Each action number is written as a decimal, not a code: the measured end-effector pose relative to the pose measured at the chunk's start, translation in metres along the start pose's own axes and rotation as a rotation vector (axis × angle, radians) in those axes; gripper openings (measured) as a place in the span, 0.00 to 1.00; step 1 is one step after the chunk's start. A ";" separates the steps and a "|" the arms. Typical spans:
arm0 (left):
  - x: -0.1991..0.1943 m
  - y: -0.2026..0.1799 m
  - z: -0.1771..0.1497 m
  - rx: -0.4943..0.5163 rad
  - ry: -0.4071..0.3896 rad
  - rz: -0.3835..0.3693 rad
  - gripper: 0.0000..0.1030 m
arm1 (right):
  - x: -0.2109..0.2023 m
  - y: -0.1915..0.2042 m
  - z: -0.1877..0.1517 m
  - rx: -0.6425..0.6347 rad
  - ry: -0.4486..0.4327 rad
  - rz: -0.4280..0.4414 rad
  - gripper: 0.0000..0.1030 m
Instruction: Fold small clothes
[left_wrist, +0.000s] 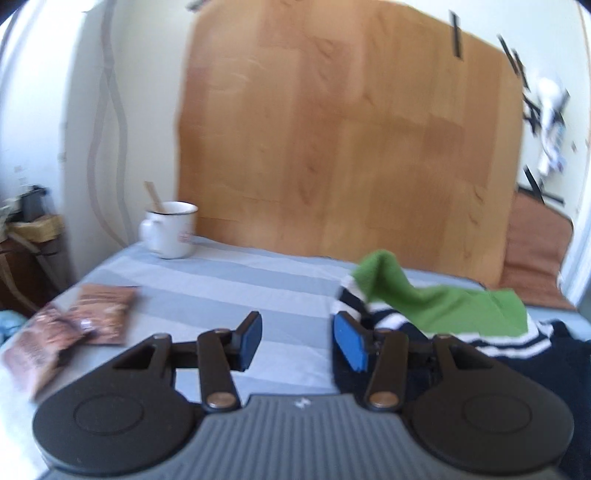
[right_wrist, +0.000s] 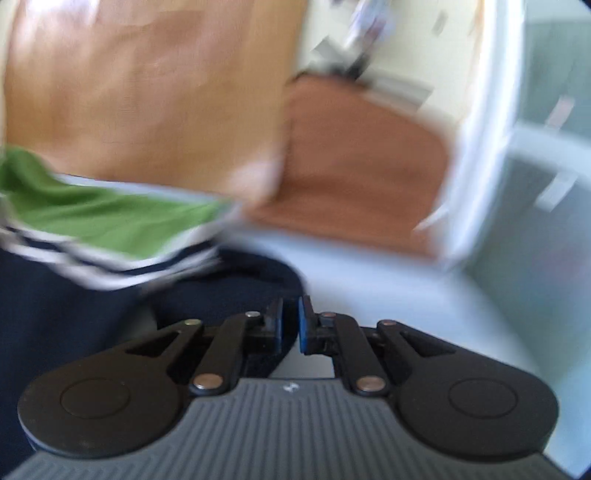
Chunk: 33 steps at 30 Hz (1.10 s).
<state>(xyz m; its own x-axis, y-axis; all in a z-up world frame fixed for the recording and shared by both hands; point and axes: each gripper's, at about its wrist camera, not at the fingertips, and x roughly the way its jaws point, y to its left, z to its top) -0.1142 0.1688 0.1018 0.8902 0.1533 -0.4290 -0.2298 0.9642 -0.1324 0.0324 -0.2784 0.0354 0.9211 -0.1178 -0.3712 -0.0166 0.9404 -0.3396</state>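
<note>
A navy garment with white stripes lies on the right of the striped blue cloth that covers the table. A green piece of clothing rests on top of it. My left gripper is open just left of the navy garment, with only the cloth between its blue pads. In the blurred right wrist view the navy garment and the green piece fill the left side. My right gripper sits at the garment's right edge, its jaws nearly together with dark fabric in the narrow gap.
A white mug with a wooden stick stands at the back left. Two brown packets lie near the left edge. A wooden board rises behind the table, and a brown cushion sits at the back right.
</note>
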 end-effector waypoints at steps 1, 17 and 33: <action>-0.010 0.009 0.003 -0.025 -0.013 -0.003 0.43 | 0.001 -0.011 0.004 -0.069 -0.040 -0.124 0.11; -0.107 0.036 -0.069 -0.060 0.061 -0.355 0.53 | -0.041 0.121 0.110 0.209 0.031 0.792 0.47; -0.091 0.065 -0.107 -0.175 0.068 -0.420 0.57 | -0.022 0.343 0.114 -0.170 0.325 0.926 0.20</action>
<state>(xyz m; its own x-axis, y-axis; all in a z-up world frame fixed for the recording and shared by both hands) -0.2525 0.1947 0.0364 0.8940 -0.2632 -0.3627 0.0771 0.8876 -0.4541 0.0506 0.0831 0.0257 0.3660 0.5339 -0.7622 -0.7539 0.6503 0.0935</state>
